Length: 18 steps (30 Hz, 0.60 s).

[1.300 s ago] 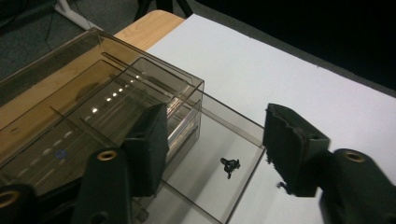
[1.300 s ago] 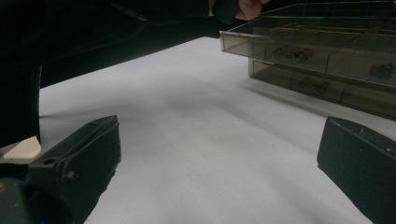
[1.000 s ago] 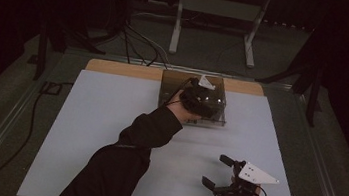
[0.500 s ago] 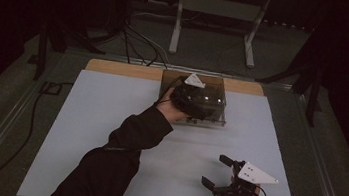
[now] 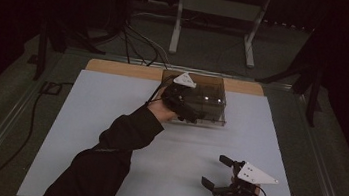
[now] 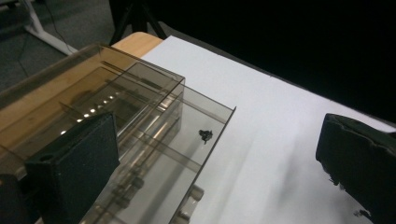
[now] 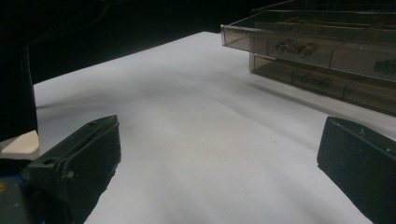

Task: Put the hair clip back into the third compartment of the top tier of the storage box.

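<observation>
The white table top (image 5: 107, 135) carries everything, and the high view takes in all of it, with a strip of bare wood along its far edge. Near that edge stands the smoky clear plastic drawer box (image 5: 209, 102). From above it reads as one dark block. The left gripper view adds that a shallow drawer (image 6: 187, 154) is pulled out towards the white surface, split by clear dividers, with a small dark part (image 6: 205, 135) lying in its end section. The right gripper view, low over the table, shows the box from the side as stacked drawers, the upper one jutting past the one below, with several small dark pieces inside; what they are is too small to tell.

The person's left arm, in a dark sleeve, stretches diagonally across the table to the box. The left gripper (image 5: 188, 111) sits at the box's near left corner, its grey plate tilted up. Its jaws have just been opening and now stand wide apart, one over the drawer and one over bare table, with nothing pressed between them.

The right hand rests near the table's front right corner, well apart from the box. The right gripper (image 5: 217, 173) points left across the white surface, level and low, with its jaws spread wide and empty.
</observation>
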Motion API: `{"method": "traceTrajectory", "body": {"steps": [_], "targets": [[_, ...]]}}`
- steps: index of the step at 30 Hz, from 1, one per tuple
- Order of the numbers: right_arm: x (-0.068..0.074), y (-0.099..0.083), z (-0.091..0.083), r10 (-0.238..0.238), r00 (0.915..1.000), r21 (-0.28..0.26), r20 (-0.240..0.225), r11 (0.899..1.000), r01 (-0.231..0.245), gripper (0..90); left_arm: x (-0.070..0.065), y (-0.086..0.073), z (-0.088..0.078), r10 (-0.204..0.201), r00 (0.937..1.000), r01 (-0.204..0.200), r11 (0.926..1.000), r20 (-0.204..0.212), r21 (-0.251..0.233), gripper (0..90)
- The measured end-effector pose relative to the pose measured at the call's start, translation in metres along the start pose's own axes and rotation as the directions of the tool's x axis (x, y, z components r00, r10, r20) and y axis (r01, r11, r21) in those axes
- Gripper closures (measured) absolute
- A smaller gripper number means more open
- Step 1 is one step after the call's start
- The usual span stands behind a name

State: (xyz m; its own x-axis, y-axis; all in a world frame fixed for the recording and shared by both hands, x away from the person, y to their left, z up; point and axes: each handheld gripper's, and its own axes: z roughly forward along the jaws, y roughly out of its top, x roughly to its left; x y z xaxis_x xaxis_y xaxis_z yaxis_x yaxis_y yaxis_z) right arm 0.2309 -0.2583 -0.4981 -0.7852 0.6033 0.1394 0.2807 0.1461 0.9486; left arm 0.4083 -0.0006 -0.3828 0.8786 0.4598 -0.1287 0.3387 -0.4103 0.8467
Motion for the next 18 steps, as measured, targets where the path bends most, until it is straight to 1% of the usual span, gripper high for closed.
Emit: {"method": "traceTrajectory", "body": {"steps": [1,4,5,8,11,14,15,16,17,18], "targets": [[-0.001,0.000,0.000,0.005,1.0000,-0.005,-0.001,1.000,-0.005,0.0,0.001,-0.001,-0.004,-0.002,1.0000,0.003,0.9998,0.003,-0.017,0.6],[-0.001,0.000,0.000,0.003,1.0000,-0.001,0.000,1.000,-0.003,0.0,0.003,-0.003,-0.008,-0.003,0.9999,0.003,0.9998,0.012,-0.021,0.6],[0.000,0.000,0.000,0.002,1.0000,0.000,0.001,1.000,-0.002,0.0,0.005,-0.004,-0.011,-0.004,0.9996,0.004,0.9997,0.028,-0.023,0.6],[0.000,0.000,0.000,0.008,1.0000,-0.003,-0.001,1.000,-0.008,0.0,0.006,-0.007,-0.013,0.002,0.9996,-0.001,0.9998,0.027,-0.022,0.5],[0.001,0.000,0.001,0.001,1.0000,0.004,-0.003,1.000,-0.001,0.0,0.009,-0.011,-0.016,0.003,0.9999,-0.003,1.0000,0.014,-0.006,0.6],[0.001,0.000,0.001,0.004,1.0000,0.001,-0.003,1.000,-0.004,0.0,0.010,-0.013,-0.019,0.002,0.9998,-0.002,1.0000,0.018,-0.008,0.6],[0.001,0.000,0.001,0.004,1.0000,0.002,-0.003,1.000,-0.004,0.0,0.010,-0.015,-0.021,0.016,0.9997,-0.016,0.9998,0.016,-0.013,0.6],[0.001,0.000,0.001,0.004,1.0000,0.002,-0.003,1.000,-0.004,0.0,0.010,-0.015,-0.021,0.016,0.9997,-0.016,0.9998,0.016,-0.013,0.5],[0.000,0.000,0.001,0.005,1.0000,0.004,-0.005,1.000,-0.005,0.0,0.011,-0.015,-0.025,0.028,0.9996,-0.028,0.9996,0.007,-0.011,0.5],[0.000,0.000,0.001,0.005,1.0000,0.004,-0.005,1.000,-0.005,0.0,0.011,-0.015,-0.025,0.028,0.9996,-0.028,0.9996,0.007,-0.011,0.6]]}}
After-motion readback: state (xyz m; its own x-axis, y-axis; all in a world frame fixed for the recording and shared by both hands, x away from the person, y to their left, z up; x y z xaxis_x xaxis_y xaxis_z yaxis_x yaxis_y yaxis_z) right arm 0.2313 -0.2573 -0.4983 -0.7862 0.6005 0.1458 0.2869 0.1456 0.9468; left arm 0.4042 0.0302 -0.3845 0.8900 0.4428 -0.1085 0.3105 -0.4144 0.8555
